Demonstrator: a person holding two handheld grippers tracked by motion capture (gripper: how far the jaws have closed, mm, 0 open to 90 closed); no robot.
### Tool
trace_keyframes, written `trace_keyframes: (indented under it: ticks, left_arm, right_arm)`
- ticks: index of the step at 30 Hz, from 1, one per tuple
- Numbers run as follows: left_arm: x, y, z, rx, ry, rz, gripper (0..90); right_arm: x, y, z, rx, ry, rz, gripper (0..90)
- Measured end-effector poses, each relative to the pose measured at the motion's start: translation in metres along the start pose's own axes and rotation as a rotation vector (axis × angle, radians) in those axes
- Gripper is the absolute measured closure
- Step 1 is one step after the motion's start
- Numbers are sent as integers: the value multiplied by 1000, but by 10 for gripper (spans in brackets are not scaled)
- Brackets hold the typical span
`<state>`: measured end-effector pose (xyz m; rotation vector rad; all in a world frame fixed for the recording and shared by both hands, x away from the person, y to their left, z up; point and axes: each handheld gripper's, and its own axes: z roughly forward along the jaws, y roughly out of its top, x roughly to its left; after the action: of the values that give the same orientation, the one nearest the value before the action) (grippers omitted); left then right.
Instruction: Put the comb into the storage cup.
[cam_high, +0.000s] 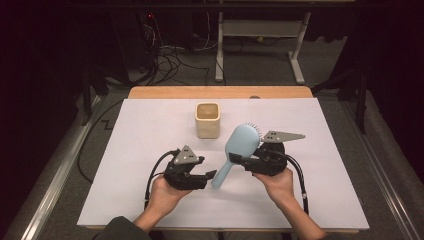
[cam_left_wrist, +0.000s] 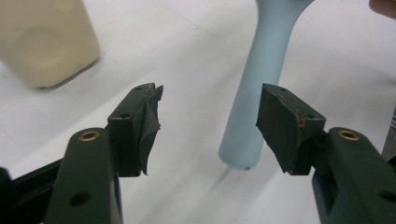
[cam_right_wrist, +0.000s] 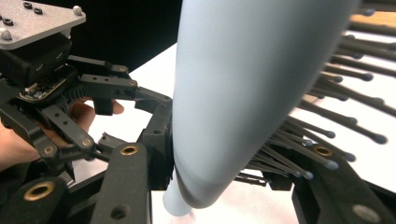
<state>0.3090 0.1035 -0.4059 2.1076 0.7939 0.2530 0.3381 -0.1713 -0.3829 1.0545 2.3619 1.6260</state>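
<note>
Right gripper (cam_high: 250, 161) pinches the blue hairbrush (cam_high: 239, 142) near mid-desk; left gripper (cam_high: 207, 176) gapes.
Rigid, light, probably slick plastic: the bare handle by the spread jaws suits a grip.

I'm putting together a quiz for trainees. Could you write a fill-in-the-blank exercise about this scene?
1. The right tongs are shut on a light blue plastic ____.
2. The left tongs are ____, the brush's handle end between their jaws.
3. The cream square cup stands ____ on the white table sheet.

Missing words: hairbrush; open; upright
</note>
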Motion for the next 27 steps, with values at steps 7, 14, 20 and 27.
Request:
trace_keyframes:
  ticks: [7, 14, 20, 27]
  left_arm:
    - [15, -14, -17, -45, 21, -34, 362]
    - [29, -30, -36, -89, 54, -60, 348]
    - [42, -47, -53, -127, 89, -89, 339]
    - [51, -62, -67, -182, 174, -125, 325]
  right_arm:
    - [-3, 6, -6, 5, -15, -12, 550]
    - [-7, 12, -9, 25, -42, -20, 549]
    - [-11, 17, -13, 34, -66, -17, 548]
    - [-14, 24, -17, 39, -94, -23, 547]
